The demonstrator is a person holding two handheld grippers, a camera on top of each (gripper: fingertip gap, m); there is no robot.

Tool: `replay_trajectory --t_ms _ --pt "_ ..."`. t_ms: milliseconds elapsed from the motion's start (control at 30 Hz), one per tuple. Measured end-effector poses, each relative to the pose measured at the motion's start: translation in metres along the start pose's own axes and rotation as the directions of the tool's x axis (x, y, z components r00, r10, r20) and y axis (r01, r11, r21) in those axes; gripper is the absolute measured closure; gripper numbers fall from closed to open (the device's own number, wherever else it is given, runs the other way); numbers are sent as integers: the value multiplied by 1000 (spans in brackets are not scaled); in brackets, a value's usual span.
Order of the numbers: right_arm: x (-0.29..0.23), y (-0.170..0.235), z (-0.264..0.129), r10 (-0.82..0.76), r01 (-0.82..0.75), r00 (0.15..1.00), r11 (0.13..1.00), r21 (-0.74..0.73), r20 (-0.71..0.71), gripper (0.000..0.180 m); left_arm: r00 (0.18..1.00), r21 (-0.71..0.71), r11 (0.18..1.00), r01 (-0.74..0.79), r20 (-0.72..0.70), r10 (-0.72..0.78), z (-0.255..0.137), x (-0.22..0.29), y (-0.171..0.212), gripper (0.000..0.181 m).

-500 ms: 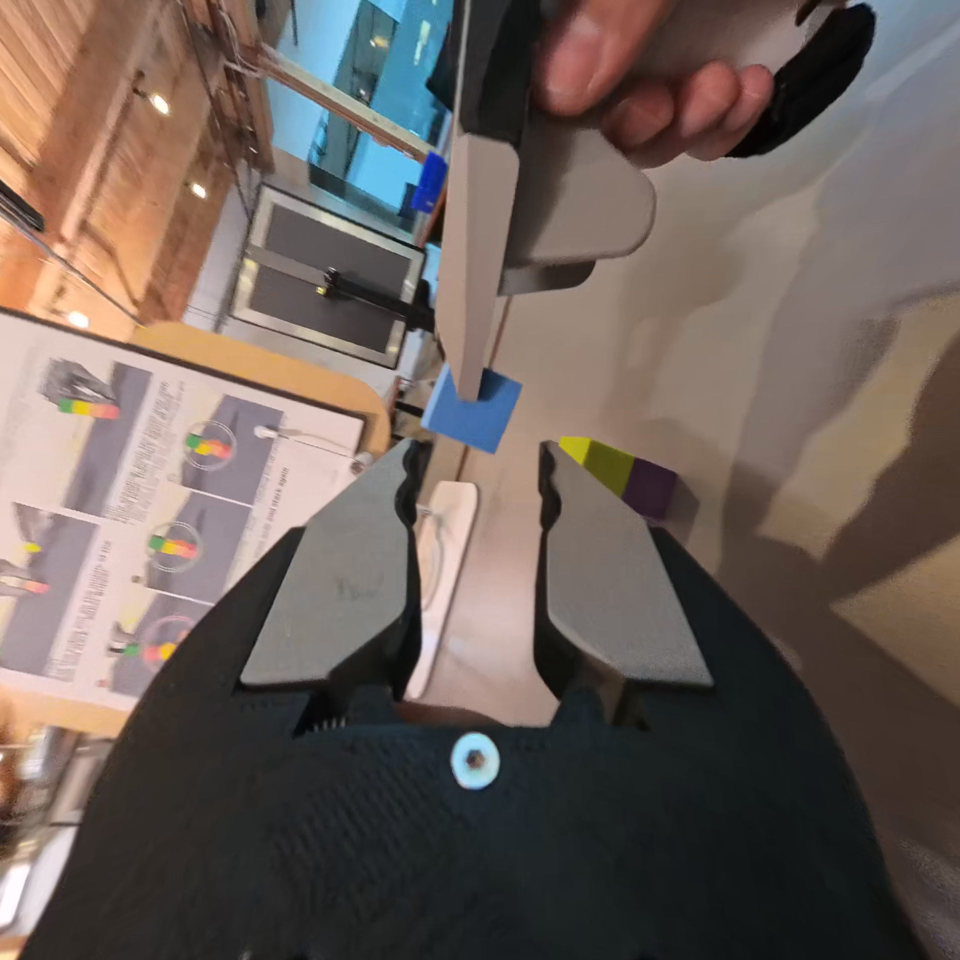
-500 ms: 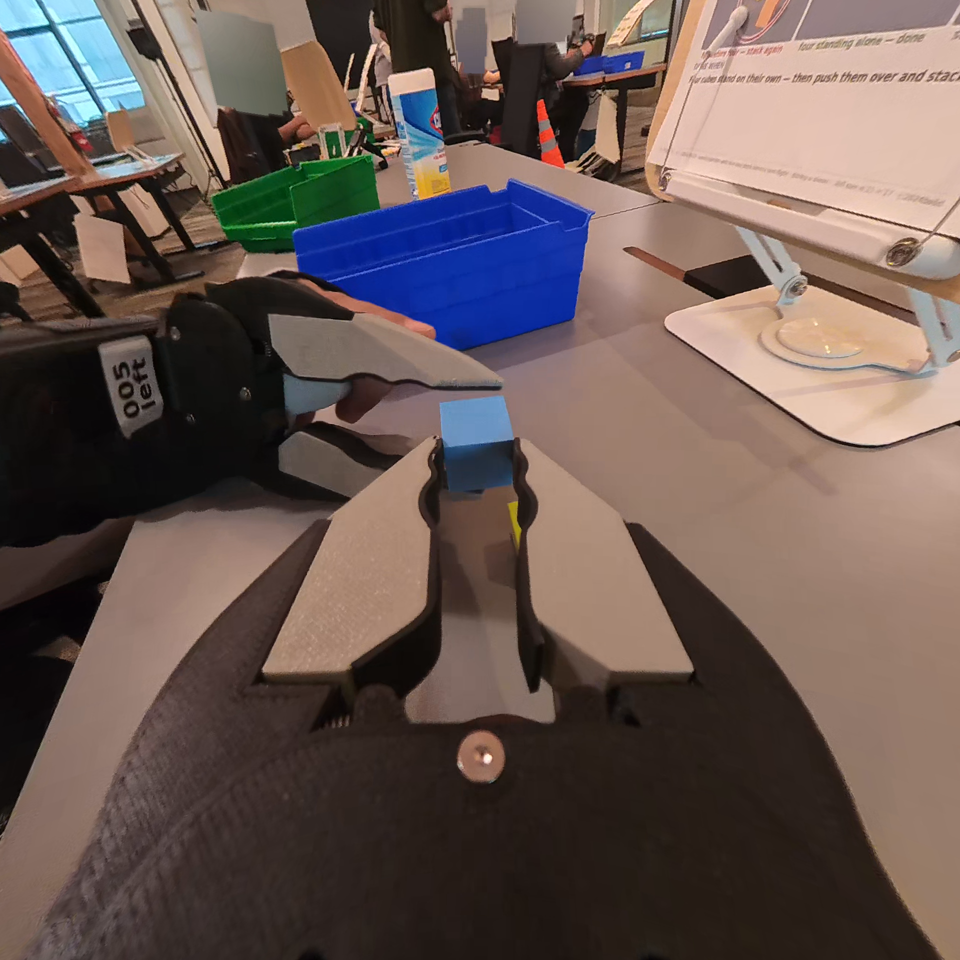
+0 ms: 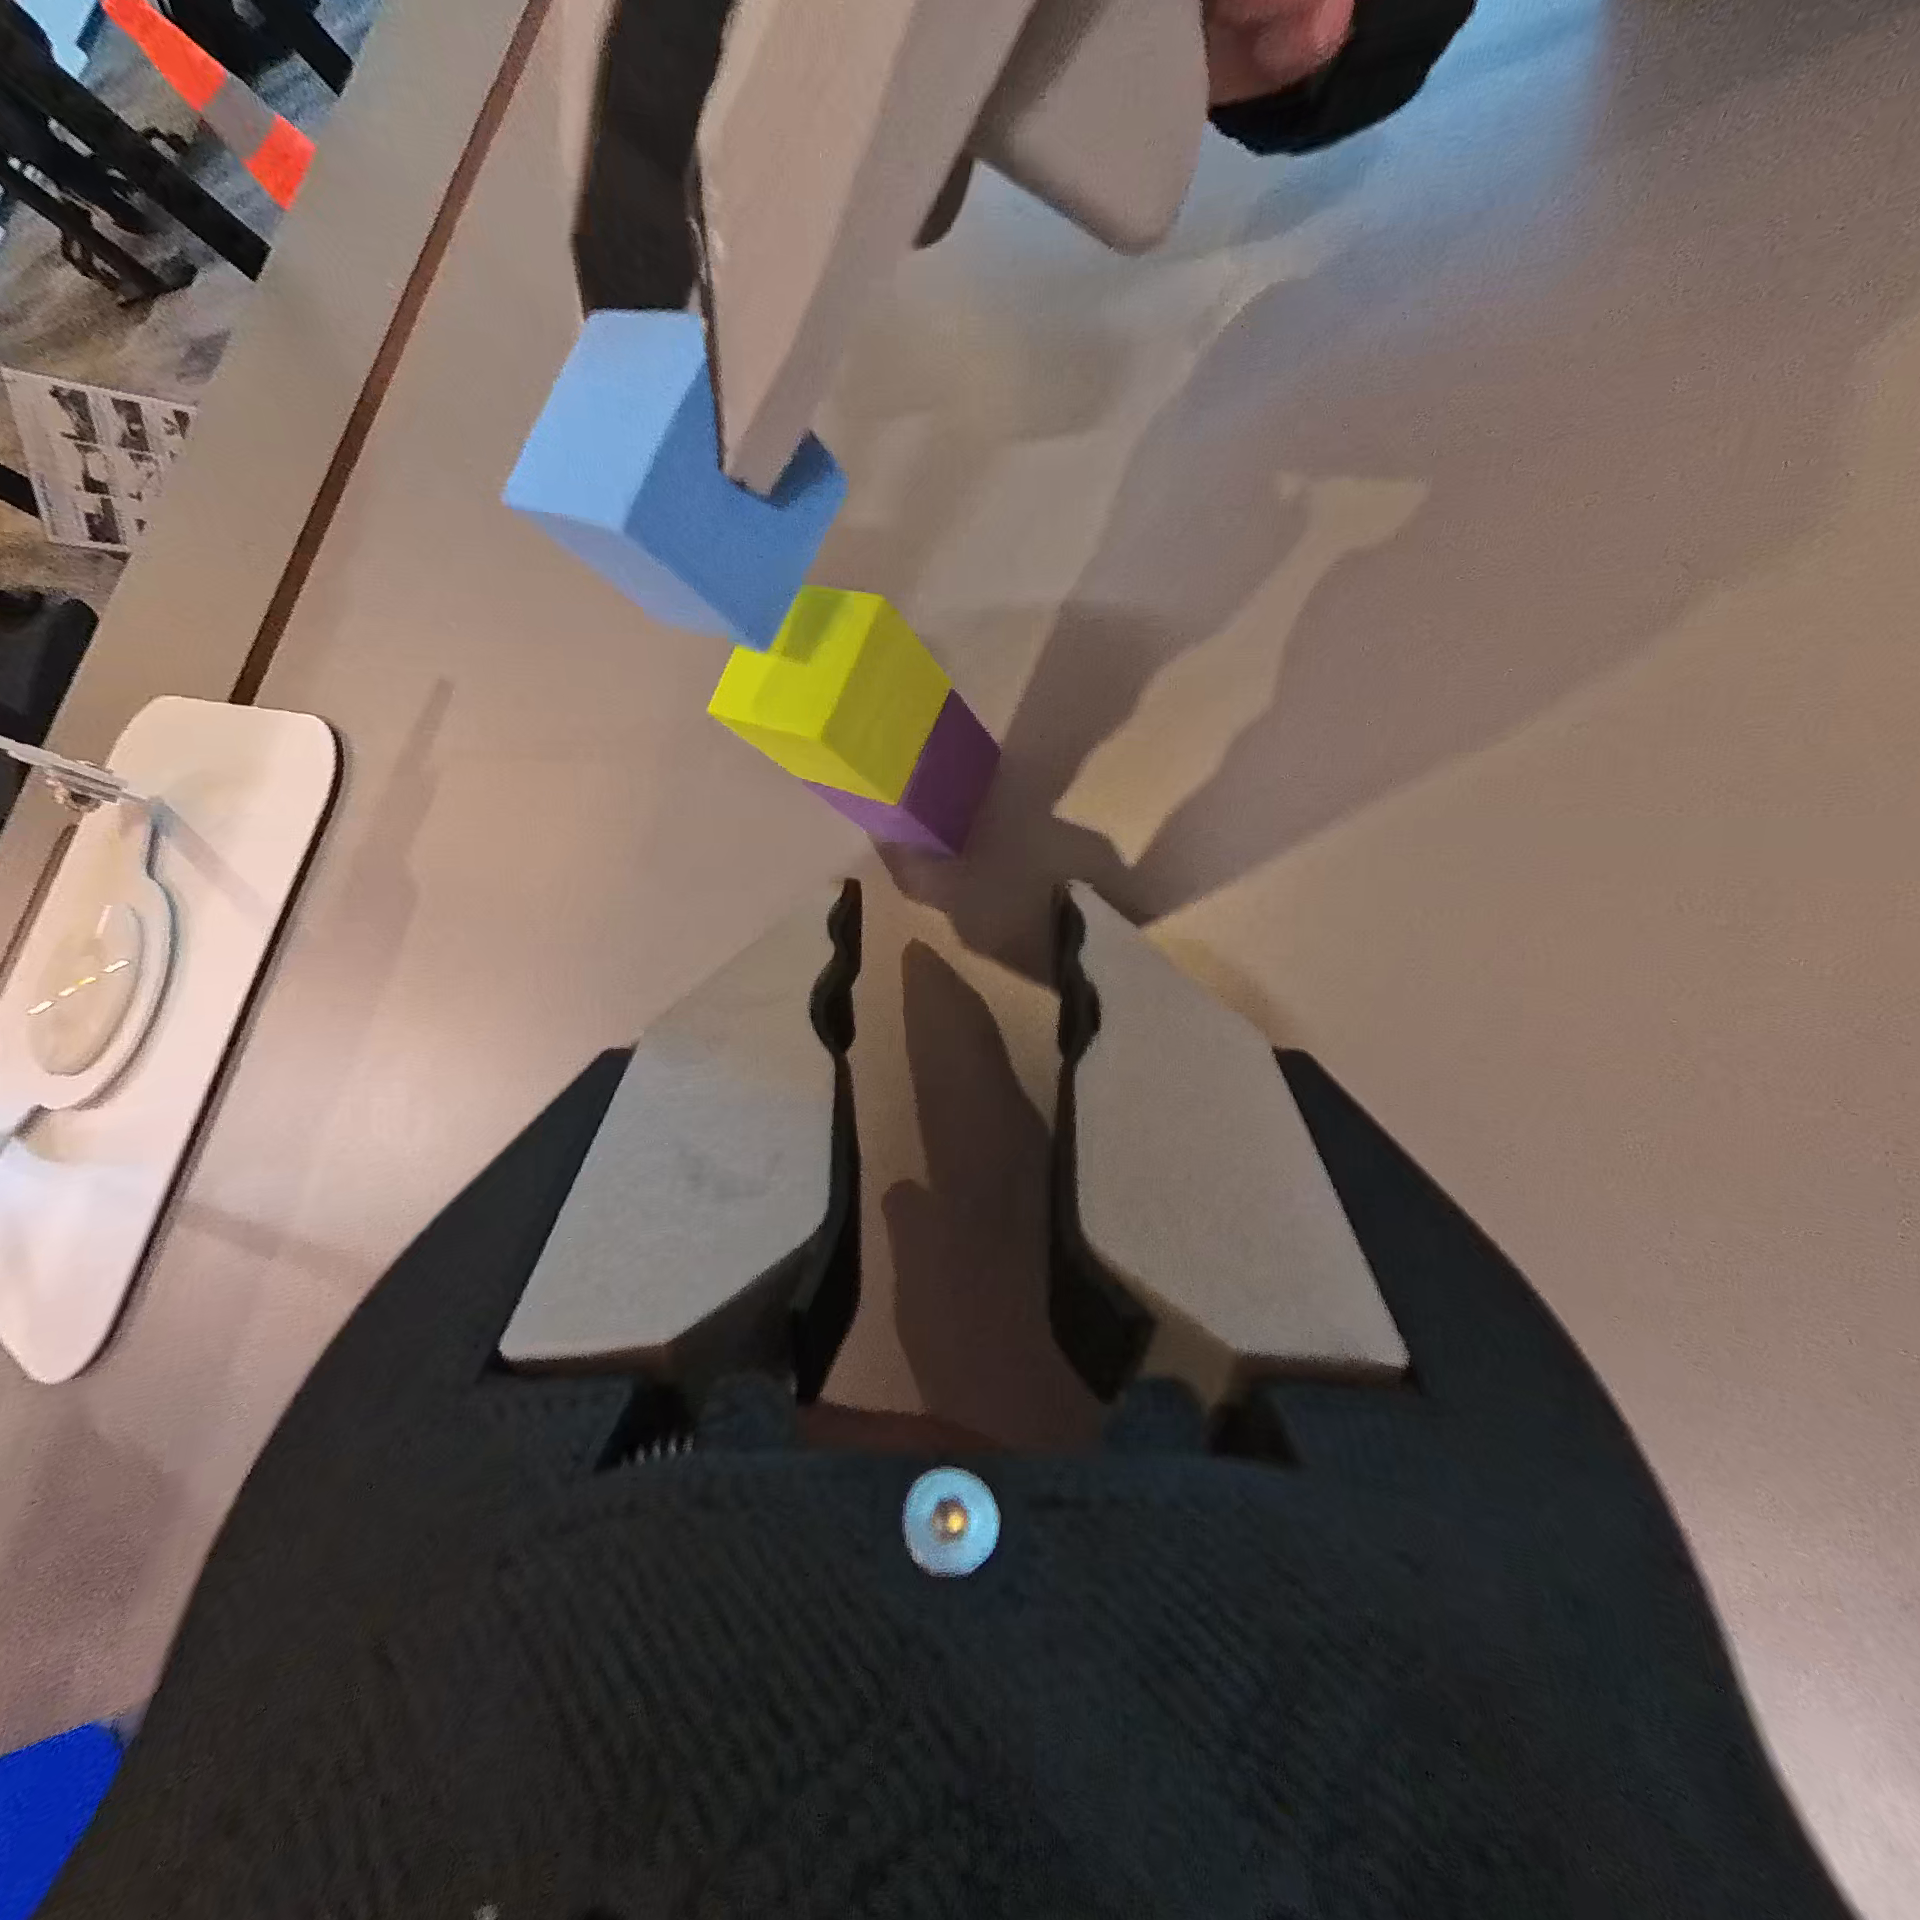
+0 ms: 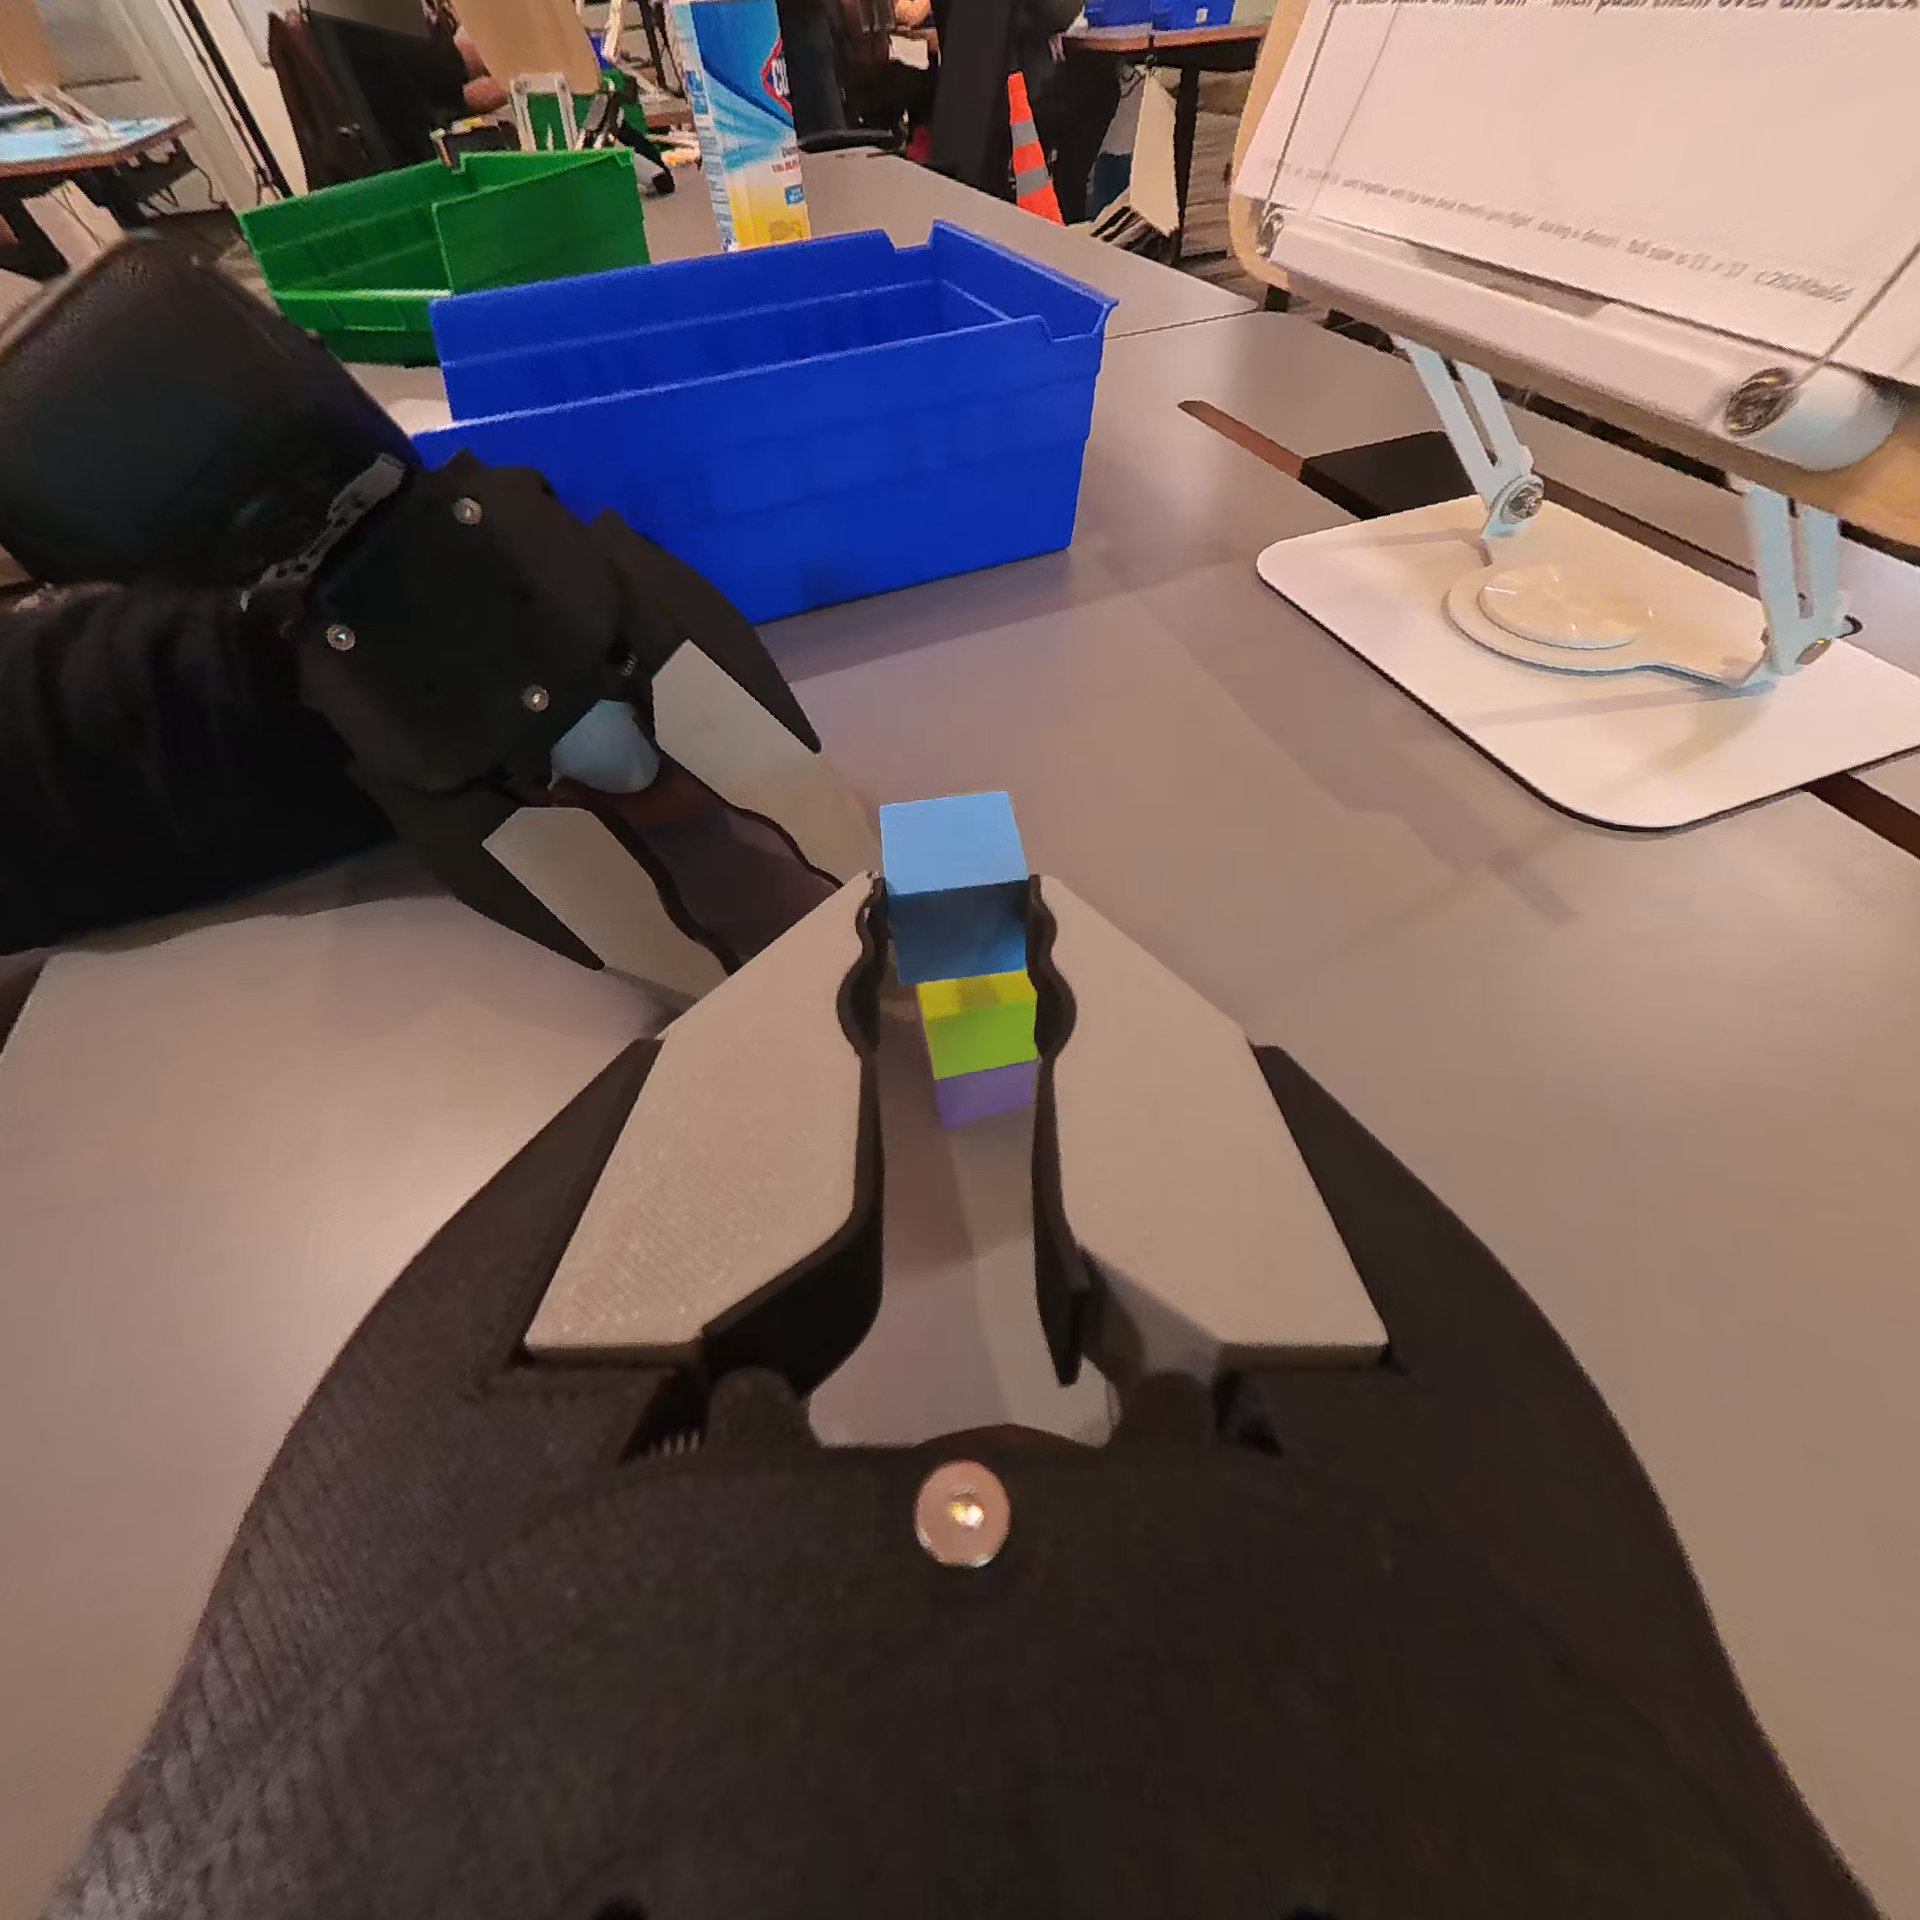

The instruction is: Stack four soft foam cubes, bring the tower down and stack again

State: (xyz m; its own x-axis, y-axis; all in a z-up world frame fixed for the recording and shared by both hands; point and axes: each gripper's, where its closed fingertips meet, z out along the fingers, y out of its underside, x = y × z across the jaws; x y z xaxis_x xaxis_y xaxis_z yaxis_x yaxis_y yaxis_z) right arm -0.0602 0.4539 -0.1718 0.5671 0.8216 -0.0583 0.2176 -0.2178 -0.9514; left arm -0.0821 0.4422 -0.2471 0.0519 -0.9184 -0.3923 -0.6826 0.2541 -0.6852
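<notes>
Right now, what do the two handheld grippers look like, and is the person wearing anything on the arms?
Both match: the left gripper and right gripper have a black, ribbed, printed-looking body that flares wide, two flat grey wedge-shaped fingers with wavy black inner pads, and one silver screw in the middle. Small silver screws dot the left one's side. A black sleeve covers the arm behind it. No cables show.

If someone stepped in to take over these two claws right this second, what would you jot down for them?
Right claw: shut on the light blue foam cube, held just above the stack; whether it touches yet is unclear.
Left claw: open, empty, beside the stack.
Stack: yellow-green foam cube sits on the purple foam cube on the grey table.
Done: two cubes stacked.
Left: seat and release the blue cube, add a fourth cube (not in view), topple the tower, restack.
</notes>
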Motion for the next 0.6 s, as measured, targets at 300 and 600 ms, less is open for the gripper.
replay_trajectory --t_ms 300,600 --pt "1 6 7 -65 65 998 998 -12 22 156 995 -9 995 95 -21 -95 6 1 -2 153" --pt "2 6 6 -52 52 998 999 3 46 156 992 11 993 118 -35 -118 8 4 -11 161"
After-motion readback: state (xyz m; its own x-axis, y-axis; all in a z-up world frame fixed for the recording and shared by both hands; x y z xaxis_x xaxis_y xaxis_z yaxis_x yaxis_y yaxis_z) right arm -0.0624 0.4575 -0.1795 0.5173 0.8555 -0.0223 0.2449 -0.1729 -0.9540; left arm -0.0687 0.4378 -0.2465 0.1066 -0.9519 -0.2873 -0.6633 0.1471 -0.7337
